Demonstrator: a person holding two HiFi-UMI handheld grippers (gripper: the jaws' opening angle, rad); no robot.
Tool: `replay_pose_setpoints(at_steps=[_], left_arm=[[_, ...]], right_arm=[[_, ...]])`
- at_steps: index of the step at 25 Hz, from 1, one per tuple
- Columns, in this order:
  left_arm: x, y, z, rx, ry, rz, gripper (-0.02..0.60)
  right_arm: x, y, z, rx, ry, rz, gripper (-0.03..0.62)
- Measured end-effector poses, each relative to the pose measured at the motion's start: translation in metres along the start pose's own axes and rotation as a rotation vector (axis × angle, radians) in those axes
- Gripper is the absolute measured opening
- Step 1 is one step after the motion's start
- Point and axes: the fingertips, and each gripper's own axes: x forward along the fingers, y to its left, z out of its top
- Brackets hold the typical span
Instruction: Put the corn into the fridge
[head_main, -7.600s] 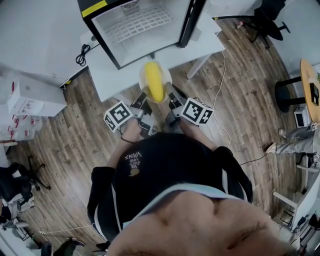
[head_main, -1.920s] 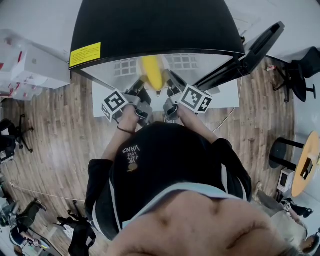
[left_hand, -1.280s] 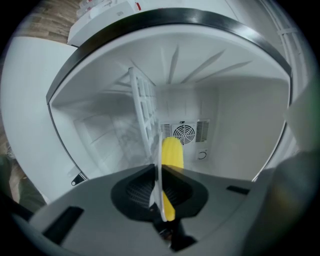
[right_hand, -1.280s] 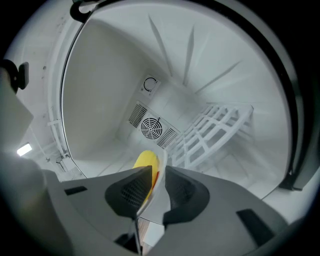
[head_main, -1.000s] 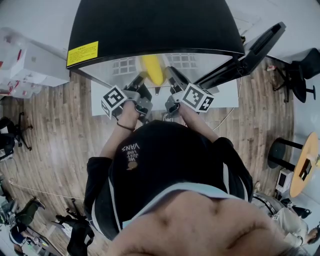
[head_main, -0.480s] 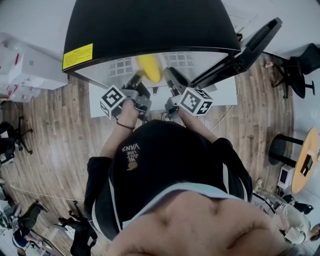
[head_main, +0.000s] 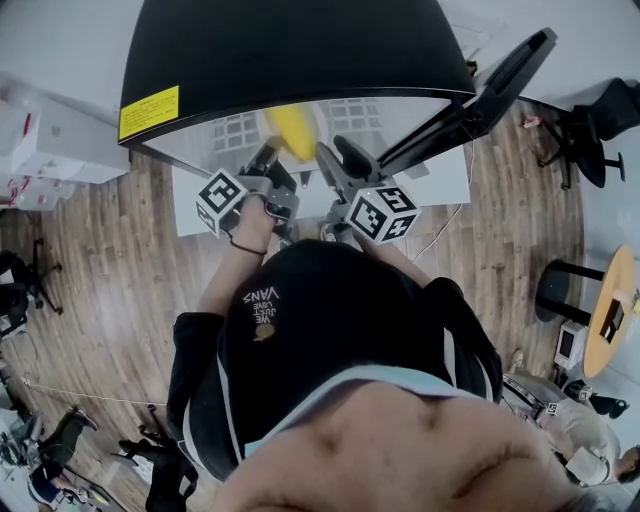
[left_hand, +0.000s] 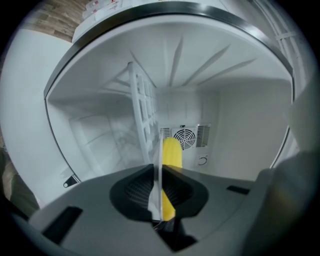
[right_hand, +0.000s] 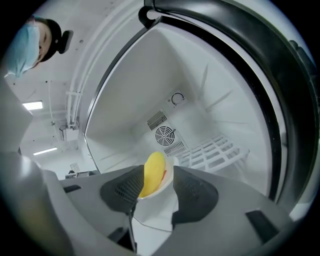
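Note:
A yellow corn cob (head_main: 292, 130) lies on a white plate, just inside the open mouth of the black mini fridge (head_main: 290, 50). My left gripper (head_main: 266, 160) is shut on the plate's rim, which stands edge-on (left_hand: 159, 172) between its jaws with the corn (left_hand: 171, 152) behind it. My right gripper (head_main: 336, 162) has just been opening its jaws. The plate (right_hand: 155, 210) and corn (right_hand: 153, 172) still sit between them, and the pads stand clear of the plate. Both grippers (left_hand: 160, 200) (right_hand: 152, 192) point into the fridge.
The fridge's white cavity has a wire shelf (right_hand: 215, 147) and a round fan grille (left_hand: 185, 137) on its back wall. Its black door (head_main: 480, 95) swings open to the right. The fridge stands on a white table (head_main: 195, 195). A person with a mask (right_hand: 37, 35) is behind.
The right gripper has rolled and lifted a little, and its jaws have spread apart off the plate. The left gripper keeps its hold and has stayed put.

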Motion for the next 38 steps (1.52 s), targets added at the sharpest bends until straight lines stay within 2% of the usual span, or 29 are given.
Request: replay_pose_setpoints(at_steps=[7, 13, 22, 38], left_arm=[[0.001, 0.001, 0.001, -0.002, 0.002, -0.006, 0.031], [0.003, 0.001, 0.001, -0.013, 0.008, -0.008, 0.031], [0.003, 0.001, 0.001, -0.021, 0.007, -0.019, 0.031], [0.004, 0.001, 0.0, -0.005, 0.018, -0.027, 0.031]], right_arm=[[-0.002, 0.015, -0.014, -0.119, 0.038, 0.015, 0.214], [-0.004, 0.017, -0.023, -0.199, 0.071, -0.003, 0.216], [-0.006, 0.024, -0.033, -0.383, 0.091, -0.037, 0.215], [0.0, 0.018, -0.037, -0.441, 0.113, -0.082, 0.189]])
